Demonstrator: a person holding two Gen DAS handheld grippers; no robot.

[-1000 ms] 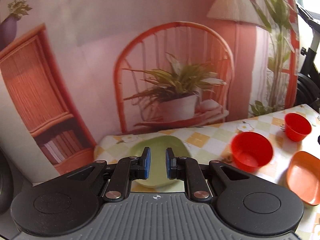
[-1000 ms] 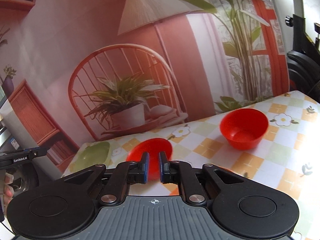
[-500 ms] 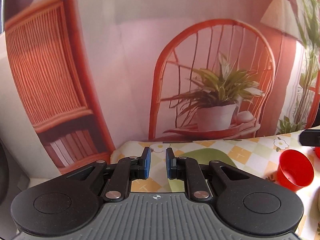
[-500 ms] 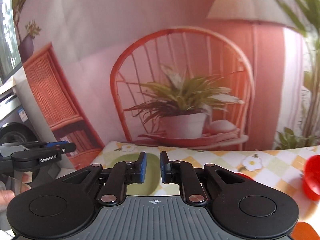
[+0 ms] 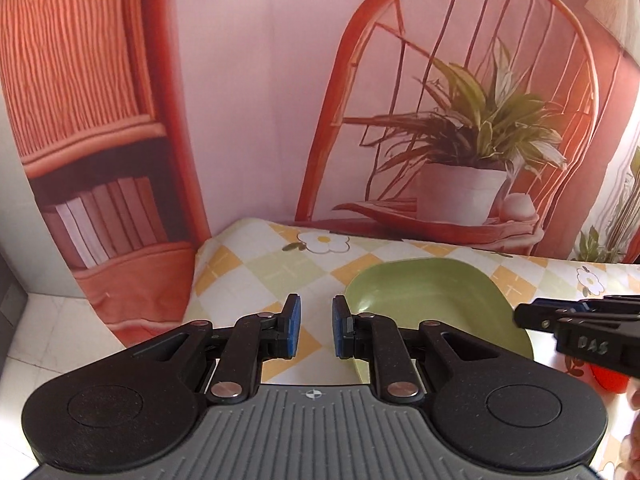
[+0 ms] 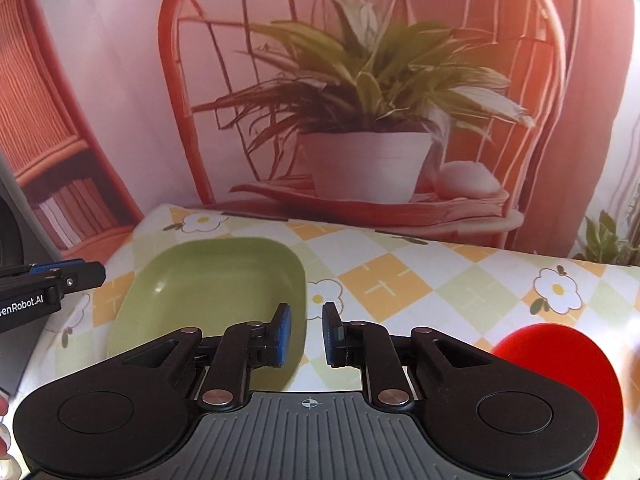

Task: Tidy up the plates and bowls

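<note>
Both grippers empty: left gripper (image 5: pixel 314 326) and right gripper (image 6: pixel 306 334) narrowly parted. Green plate (image 6: pixel 208 296) sits between them; simultaneous approach risks the grippers colliding.

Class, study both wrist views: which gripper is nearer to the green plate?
Hard to separate. The right gripper hangs over the green plate's right edge; the left gripper hangs at its left edge. Both jaws are open and empty.

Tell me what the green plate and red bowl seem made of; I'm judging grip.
Green plate: likely plastic or melamine, smooth semi-matte, with soft highlights and rounded molded rim. Red bowl: probably plastic, uniform saturated colour and thin edge; mostly hidden, so less certain.
</note>
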